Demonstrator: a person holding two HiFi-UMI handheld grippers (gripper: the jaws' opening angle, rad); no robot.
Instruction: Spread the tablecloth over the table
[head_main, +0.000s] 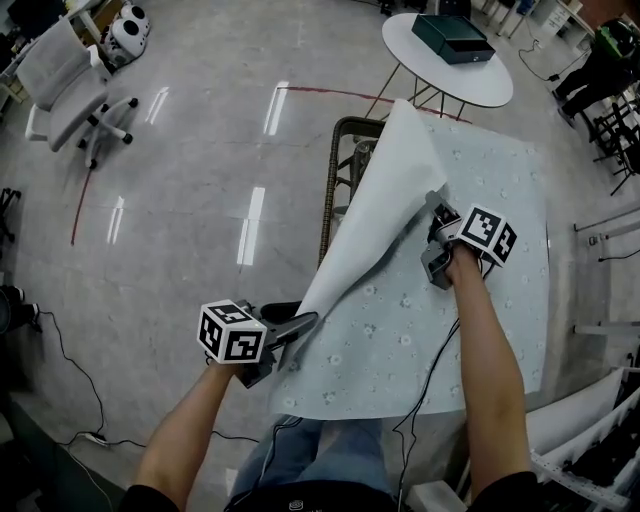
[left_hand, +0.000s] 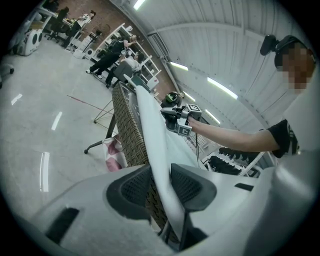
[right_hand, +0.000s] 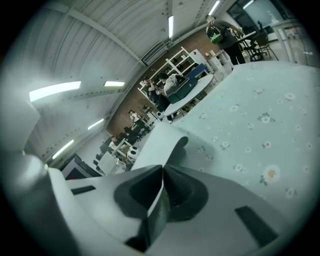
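Note:
A pale green tablecloth (head_main: 440, 300) with small flowers lies over the table, its left part folded up and over towards the right. My left gripper (head_main: 296, 330) is shut on the cloth's near left edge, and the fabric (left_hand: 161, 165) runs upright between its pads. Further along, my right gripper (head_main: 437, 205) is shut on the folded-over edge; a thin sheet of the cloth (right_hand: 161, 192) is pinched between its pads. The flowered cloth surface (right_hand: 260, 115) stretches away to the right of it. The table's wicker side (left_hand: 131, 135) shows where the cloth is lifted.
A round white table (head_main: 447, 58) bearing a dark green box (head_main: 452, 37) stands beyond the far end. A white office chair (head_main: 70, 85) is at the far left on the grey floor. Cables trail on the floor near the person's feet. Racks line the right side.

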